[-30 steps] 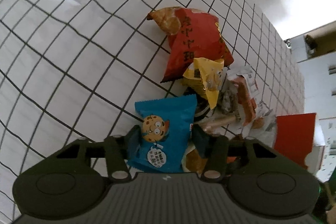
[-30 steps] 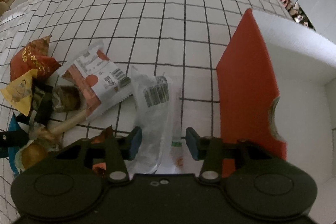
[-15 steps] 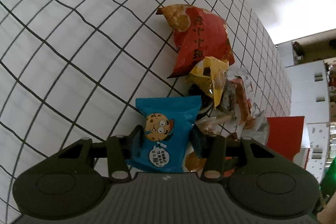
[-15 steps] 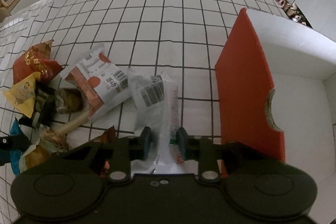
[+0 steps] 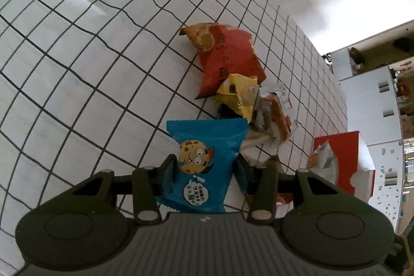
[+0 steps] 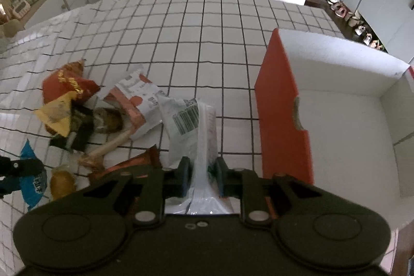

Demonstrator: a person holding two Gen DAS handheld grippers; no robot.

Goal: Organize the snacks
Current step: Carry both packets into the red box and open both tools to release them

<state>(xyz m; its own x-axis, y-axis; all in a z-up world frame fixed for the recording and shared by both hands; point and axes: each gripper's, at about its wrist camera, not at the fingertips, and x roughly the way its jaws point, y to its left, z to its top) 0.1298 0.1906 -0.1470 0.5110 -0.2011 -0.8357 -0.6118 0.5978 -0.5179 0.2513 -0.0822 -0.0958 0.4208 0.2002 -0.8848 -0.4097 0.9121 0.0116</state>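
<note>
Pinching a glossy blue cookie packet [image 5: 207, 167] above the grid-lined tablecloth [image 5: 77, 69], left gripper [image 5: 204, 172]. Right view alone reveals the open red-and-white cardboard box's [image 6: 282, 120] empty white inside. Right gripper [image 6: 201, 179], jaws closing, squeezes a crinkled clear-white wrapper [image 6: 191, 126] beside that box.

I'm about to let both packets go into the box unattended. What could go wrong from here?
The right gripper jaws are closing on only the near end of the limp clear packet; it may slip or catch the box wall. The left gripper pinches the blue packet by its edges, so it may twist free.
</note>
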